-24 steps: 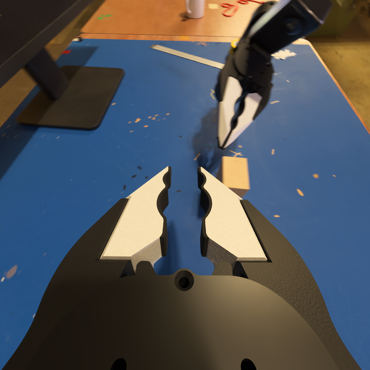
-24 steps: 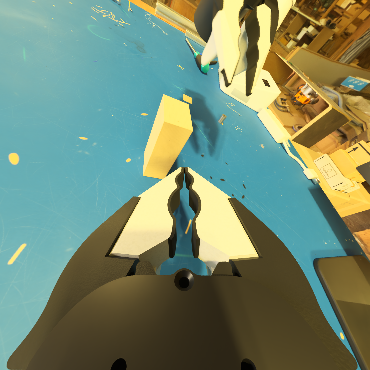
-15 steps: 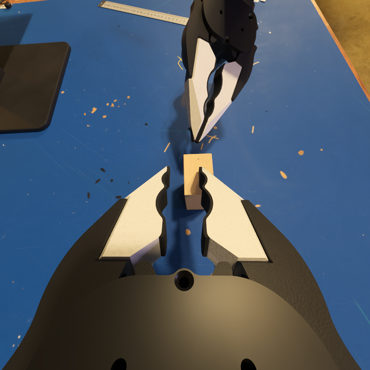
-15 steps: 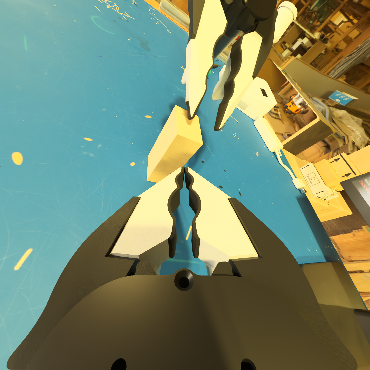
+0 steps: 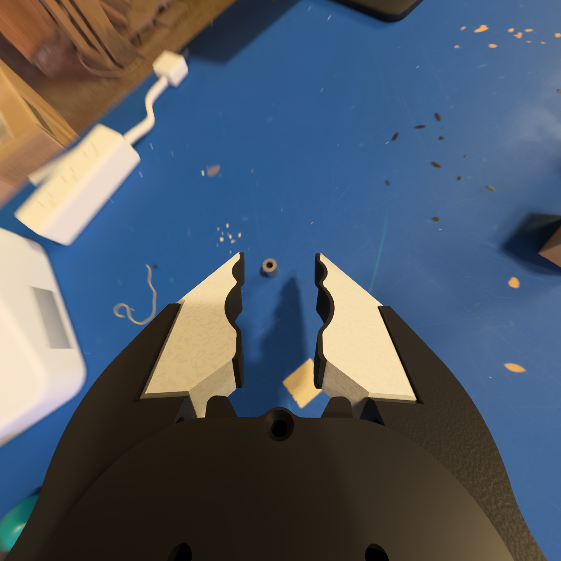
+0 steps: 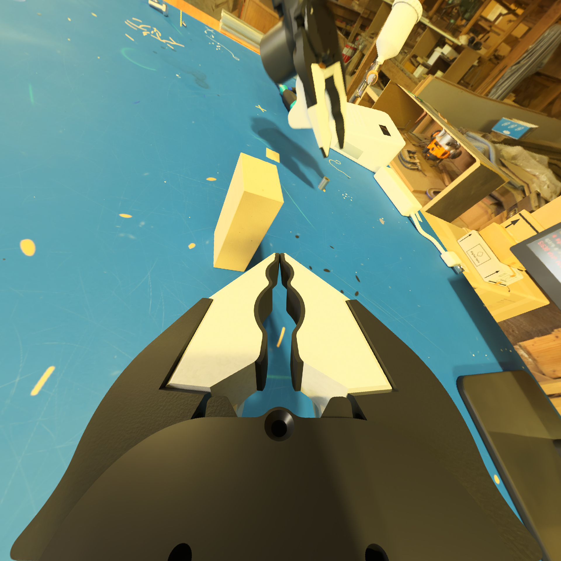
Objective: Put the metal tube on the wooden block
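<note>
A small grey metal tube [image 5: 270,267] stands on the blue mat, just beyond and between the tips of my open left gripper [image 5: 278,258], nearer its left finger. It also shows in the right wrist view [image 6: 323,183], below the left gripper [image 6: 333,148], which hangs above it. The wooden block [image 6: 249,212] lies on the mat just ahead and left of my right gripper [image 6: 279,256], which is shut and empty. A corner of the block [image 5: 551,253] shows at the right edge of the left wrist view.
A white power strip [image 5: 76,185] with its cord and a white box [image 5: 33,331] lie left of the tube. A small tan card [image 5: 302,383] lies on the mat under the left gripper. A black stand base [image 6: 513,425] sits at the right. Wood chips dot the mat.
My left gripper has swung away from the wooden block to over the metal tube and has opened wider. My right gripper has stayed shut and nearly still beside the block.
</note>
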Tool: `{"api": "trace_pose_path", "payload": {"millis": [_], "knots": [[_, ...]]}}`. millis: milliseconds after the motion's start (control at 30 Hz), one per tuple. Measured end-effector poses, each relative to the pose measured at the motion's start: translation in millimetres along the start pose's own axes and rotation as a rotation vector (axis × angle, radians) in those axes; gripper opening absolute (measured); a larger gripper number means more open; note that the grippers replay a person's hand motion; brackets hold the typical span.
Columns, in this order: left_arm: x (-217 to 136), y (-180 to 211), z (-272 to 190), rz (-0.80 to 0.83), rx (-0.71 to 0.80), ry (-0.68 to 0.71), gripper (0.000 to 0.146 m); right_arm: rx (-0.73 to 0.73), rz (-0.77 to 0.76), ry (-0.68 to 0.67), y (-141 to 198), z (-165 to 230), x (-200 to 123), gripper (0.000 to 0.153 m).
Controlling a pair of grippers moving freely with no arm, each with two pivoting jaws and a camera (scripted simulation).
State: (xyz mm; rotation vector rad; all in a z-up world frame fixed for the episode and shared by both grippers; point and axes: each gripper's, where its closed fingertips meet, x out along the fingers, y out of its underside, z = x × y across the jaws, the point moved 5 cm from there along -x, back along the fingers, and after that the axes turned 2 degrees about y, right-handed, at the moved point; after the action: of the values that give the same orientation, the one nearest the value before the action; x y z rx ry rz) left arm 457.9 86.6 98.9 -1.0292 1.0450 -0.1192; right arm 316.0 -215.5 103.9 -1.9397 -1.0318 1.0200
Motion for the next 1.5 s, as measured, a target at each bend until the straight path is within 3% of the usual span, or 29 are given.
{"api": "trace_pose_path", "payload": {"millis": [100,233,633,800,967,1133,1300,1400,1500], "knots": [[23,25,15,0.011,-0.097,0.057,0.052,0.028,-0.005,0.001,2,-2,-1,0.000],[40,35,17,0.074,-0.045,0.088,0.050,0.033,0.012,-0.003,4,1,0,0.000],[48,30,14,0.079,0.000,0.130,0.012,0.050,0.018,-0.008,7,2,1,0.000],[22,8,-13,-0.043,0.007,0.268,0.012,0.046,0.014,-0.010,6,4,2,0.000],[-18,-52,-104,-0.270,0.160,0.540,0.012,0.028,0.004,-0.031,0,8,10,0.000],[-14,-70,-184,-0.261,0.335,0.684,0.012,0.008,-0.004,-0.051,-7,17,17,0.000],[-6,-65,-200,-0.211,0.384,0.687,0.012,0.003,-0.004,-0.053,-8,20,16,0.000],[-13,-65,-195,-0.237,0.366,0.696,0.037,0.010,-0.009,-0.054,-8,19,16,0.000],[-27,-70,-183,-0.308,0.333,0.721,0.043,0.009,-0.009,-0.052,-7,19,16,0.000]]}}
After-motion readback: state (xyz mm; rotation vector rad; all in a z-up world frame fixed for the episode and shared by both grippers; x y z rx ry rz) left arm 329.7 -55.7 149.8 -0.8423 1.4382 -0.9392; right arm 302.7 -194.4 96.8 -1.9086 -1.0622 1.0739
